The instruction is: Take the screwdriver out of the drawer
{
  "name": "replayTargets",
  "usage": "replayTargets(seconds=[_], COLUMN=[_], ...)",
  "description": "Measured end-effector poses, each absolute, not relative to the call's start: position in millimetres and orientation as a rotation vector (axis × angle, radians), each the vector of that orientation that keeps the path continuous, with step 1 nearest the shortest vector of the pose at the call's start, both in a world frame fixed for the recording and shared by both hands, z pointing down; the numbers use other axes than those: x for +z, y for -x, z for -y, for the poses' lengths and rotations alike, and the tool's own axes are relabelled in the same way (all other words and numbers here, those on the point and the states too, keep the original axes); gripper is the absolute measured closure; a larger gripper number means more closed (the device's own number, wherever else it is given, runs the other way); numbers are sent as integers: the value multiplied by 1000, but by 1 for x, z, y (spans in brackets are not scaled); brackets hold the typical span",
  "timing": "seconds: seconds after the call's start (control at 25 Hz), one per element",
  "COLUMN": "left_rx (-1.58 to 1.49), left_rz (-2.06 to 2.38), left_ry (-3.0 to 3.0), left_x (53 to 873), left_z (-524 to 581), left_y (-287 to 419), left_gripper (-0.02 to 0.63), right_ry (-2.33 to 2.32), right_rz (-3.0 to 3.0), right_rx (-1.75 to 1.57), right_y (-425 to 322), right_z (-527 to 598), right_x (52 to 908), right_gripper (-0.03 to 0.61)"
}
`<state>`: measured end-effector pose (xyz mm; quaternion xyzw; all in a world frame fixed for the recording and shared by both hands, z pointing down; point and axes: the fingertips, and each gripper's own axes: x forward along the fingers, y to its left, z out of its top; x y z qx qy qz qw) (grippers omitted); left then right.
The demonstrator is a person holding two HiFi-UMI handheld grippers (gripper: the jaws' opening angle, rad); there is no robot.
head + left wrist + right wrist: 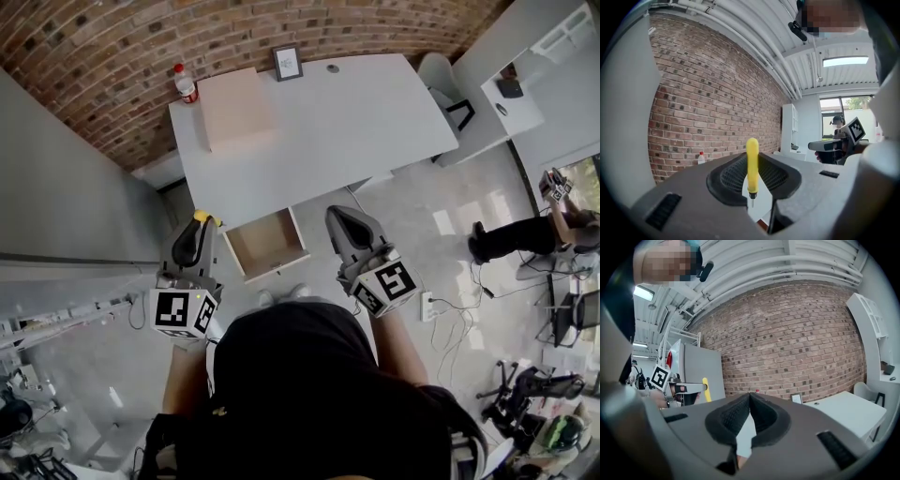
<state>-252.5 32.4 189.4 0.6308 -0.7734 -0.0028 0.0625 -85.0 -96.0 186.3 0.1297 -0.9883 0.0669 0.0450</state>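
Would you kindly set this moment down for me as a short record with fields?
Left gripper: shut on the yellow screwdriver, which stands upright between the pads, tip down
Right gripper: shut, nothing between its jaws
Drawer: open under the desk, no contents visible
On the desk: cardboard box, red-capped bottle, small picture frame
Task state: screwdriver is out of the drawer

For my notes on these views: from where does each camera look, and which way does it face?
Head view: on the head, facing down at desk, open drawer; shows forearms, left tongs, right tongs.
Left gripper view: on left tongs, facing brick wall; tongs grip screwdriver.
Right gripper view: on right tongs, facing wall; tongs shut, empty.
Shared: the screwdriver.
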Motion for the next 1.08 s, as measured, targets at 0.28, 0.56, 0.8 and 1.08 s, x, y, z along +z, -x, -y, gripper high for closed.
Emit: replayTargets(seconds=[0.28, 0.56, 0.8, 1.08], left_rx=[-1, 25, 21, 11], left_rz=[2318, 2281, 2264, 2253], left_ry=[-1935, -1968, -1994, -2010], left_x=[187, 195, 193, 192], left_z=[-32, -26, -18, -15], left_y=[241, 231, 224, 215], left_gripper=[538, 540, 540, 539], right_ry=[-382, -411, -454, -494], right_rz=[3015, 3011, 3001, 2991], right_rx=[214, 271, 271, 265], right_y=[81, 68, 60, 51], right_z=[91, 87, 90, 95], right_x=[194, 202, 205, 207], right_gripper=[575, 575, 575, 575])
